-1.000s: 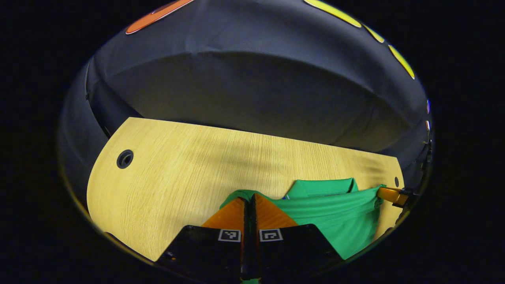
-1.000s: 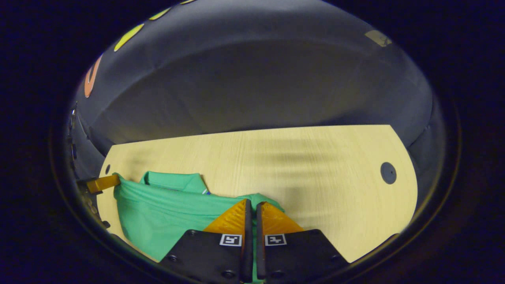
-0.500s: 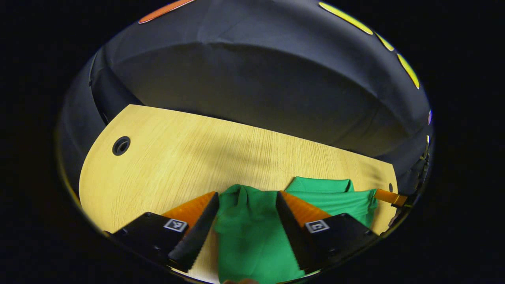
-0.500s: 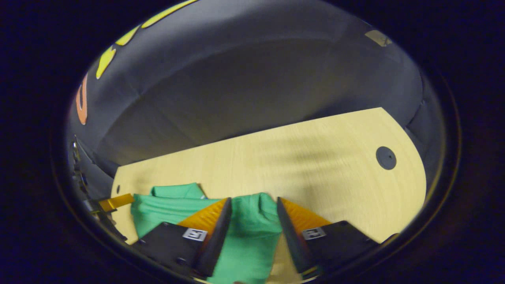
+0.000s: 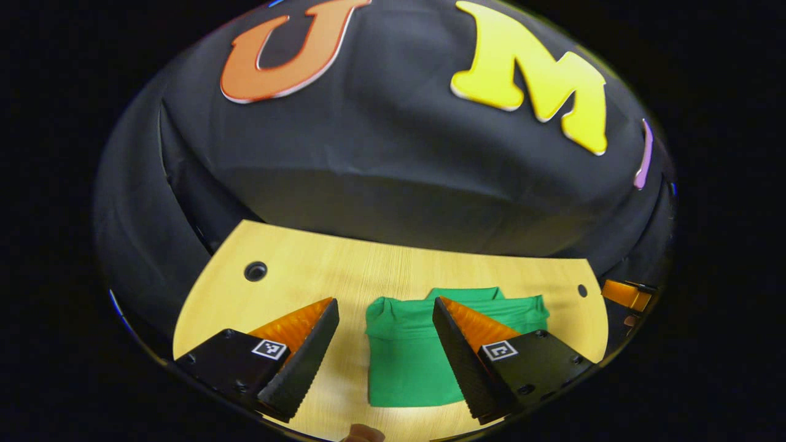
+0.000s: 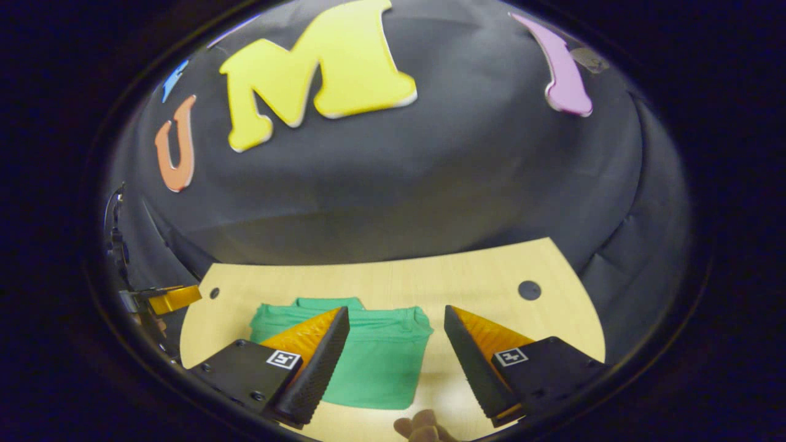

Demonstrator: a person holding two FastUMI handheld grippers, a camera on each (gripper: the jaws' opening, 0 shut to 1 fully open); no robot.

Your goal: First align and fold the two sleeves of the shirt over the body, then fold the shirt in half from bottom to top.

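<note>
The green shirt (image 5: 402,359) lies folded into a compact rectangle on the light wooden table (image 5: 307,279), its collar at the far side. My left gripper (image 5: 385,302) hovers open above and in front of it, nothing between its fingers. In the right gripper view the same folded shirt (image 6: 377,359) lies below and left of centre, and my right gripper (image 6: 396,310) is also open and holds nothing, raised off the cloth. Each view shows the other gripper at its edge: the right gripper (image 5: 626,294) and the left gripper (image 6: 175,298).
The table has a round cable hole (image 5: 255,271) at far left and another (image 6: 529,290) at far right. The booth's black cloth wall stands close behind the table's far edge. A person's fingertips (image 6: 424,425) show at the bottom.
Both grippers, shut on the shirt's hem a second ago, have opened, let the cloth go and pulled up and back. The shirt now lies folded in half.
</note>
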